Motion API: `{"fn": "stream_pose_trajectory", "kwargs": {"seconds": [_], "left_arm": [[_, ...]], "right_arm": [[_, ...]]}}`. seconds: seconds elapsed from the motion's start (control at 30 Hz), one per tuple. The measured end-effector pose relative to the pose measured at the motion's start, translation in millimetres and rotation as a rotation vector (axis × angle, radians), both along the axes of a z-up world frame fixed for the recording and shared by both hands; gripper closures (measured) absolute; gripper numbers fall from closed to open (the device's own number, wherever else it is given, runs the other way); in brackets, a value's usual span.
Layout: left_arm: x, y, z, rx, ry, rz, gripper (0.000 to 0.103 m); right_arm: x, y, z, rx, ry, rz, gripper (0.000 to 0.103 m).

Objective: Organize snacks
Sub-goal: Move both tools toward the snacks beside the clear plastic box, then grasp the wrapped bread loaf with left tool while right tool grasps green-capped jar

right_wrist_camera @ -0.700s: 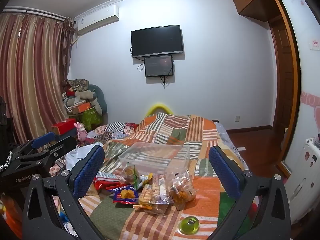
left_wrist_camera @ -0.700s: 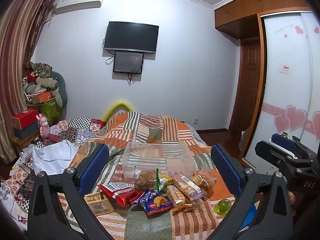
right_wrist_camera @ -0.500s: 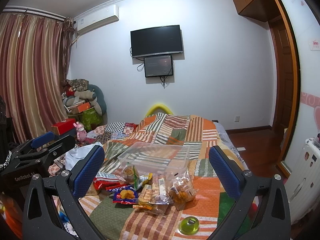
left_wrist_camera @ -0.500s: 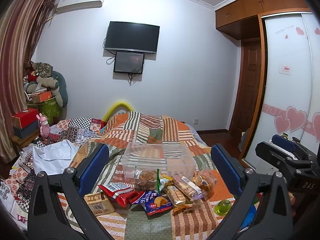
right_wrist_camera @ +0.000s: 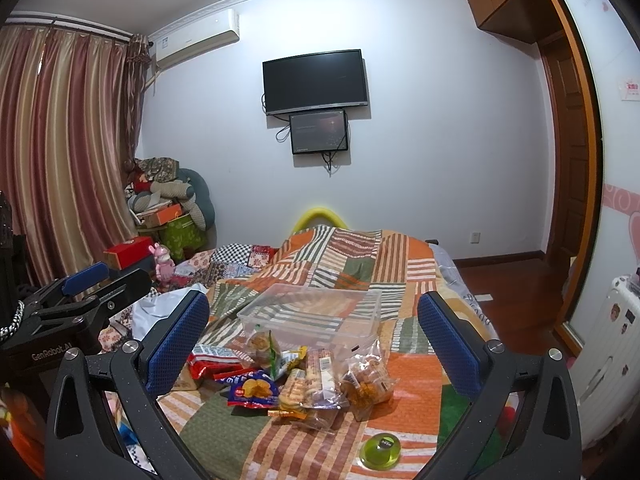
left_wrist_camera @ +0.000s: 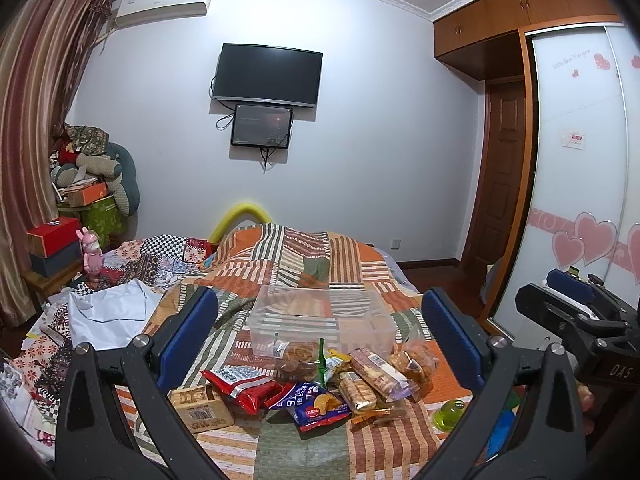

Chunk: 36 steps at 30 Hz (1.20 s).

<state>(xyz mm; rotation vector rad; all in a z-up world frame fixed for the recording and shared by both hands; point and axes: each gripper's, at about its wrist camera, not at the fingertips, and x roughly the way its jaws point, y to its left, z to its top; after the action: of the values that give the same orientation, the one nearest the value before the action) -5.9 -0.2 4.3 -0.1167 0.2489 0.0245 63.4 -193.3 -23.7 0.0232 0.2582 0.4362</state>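
Jaws: both pairs spread wide, empty, above bed (left_wrist_camera: 400, 432).
Snack pile (left_wrist_camera: 320, 380): dead ahead, twelve o'clock of left gripper (left_wrist_camera: 320, 344).
Clear bin (right_wrist_camera: 312, 314): beyond, twelve o'clock.
Nearer: right gripper (right_wrist_camera: 312, 344), barely.

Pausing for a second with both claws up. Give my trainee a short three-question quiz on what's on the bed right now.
1. True or false: the clear plastic bin already holds snack packets.
2. Which lies nearest the small green round container?
A. the red packet
B. the clear bag of golden snacks
C. the brown box
3. Fill in: both the left claw and the right claw are ____, with nothing between their blue pads.

Key
1. False: it looks empty; the snacks lie on the patchwork quilt in front of it.
2. B
3. open
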Motion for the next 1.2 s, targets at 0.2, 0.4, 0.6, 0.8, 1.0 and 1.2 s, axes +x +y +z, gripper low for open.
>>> {"fn": "stream_pose_trajectory", "kwargs": {"seconds": [0.2,0.4,0.6,0.8,1.0,1.2], "left_arm": [[1,3,-1,-0.001,0.002,0.0,0.0],[5,4,-4,0.008,0.01,0.008,0.0],[12,12,-12,0.032,0.024,0.02,0.0],[24,32,-25,0.025,0.088,0.022,0.015],[42,65,-52,-0.009,0.217,0.063,0.033],[60,103,-87,-0.072,0.374,0.094,0.042]], "right_arm": [[-1,-1,1,-0.001,-0.001,-0.001,0.0],[5,4,-2,-0.005,0.006,0.001,0.0],[16,6,-10,-0.024,0.034,-0.003,0.0],[37,-4,-26,-0.035,0.148,-0.013,0.0],[49,-19,-50,-0.082,0.263,-0.053,0.0],[63,-31,-73,-0.096,0.365,-0.076,0.013]]}}
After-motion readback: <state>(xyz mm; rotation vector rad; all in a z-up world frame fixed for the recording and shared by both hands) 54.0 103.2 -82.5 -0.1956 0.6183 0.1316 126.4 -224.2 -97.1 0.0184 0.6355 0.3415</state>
